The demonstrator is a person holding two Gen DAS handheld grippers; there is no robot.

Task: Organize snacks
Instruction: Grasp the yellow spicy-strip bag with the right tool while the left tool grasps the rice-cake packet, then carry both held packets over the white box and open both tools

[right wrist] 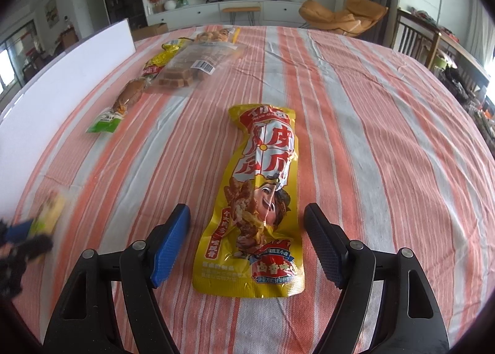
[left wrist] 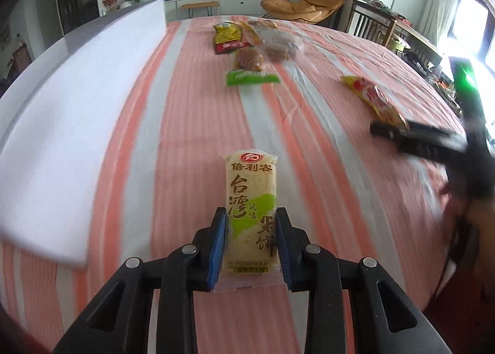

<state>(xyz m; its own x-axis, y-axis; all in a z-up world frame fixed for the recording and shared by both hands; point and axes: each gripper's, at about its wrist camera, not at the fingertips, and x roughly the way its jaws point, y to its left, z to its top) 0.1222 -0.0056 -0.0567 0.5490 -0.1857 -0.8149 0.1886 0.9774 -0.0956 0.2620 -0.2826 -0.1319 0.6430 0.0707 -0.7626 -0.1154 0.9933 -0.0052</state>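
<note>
A: Snacks lie all over the striped cloth (right wrist: pixel 355 113). What has the left gripper (left wrist: pixel 251 241) got?

B: It is squeezing the pale rice cracker pack (left wrist: pixel 251 199), one blue pad on each side.

A: And the right gripper (right wrist: pixel 247 236)?

B: Its fingers are spread wide. The yellow snack bag (right wrist: pixel 260 196) lies flat between them, and neither pad touches it.

A: Where are the others?

B: Up at eleven o'clock from the yellow bag, near the white board (right wrist: pixel 62 75): a green-ended pack (right wrist: pixel 106 122), a clear bag of brown cubes (right wrist: pixel 191 69) and a yellow-green pack (right wrist: pixel 161 58).
</note>
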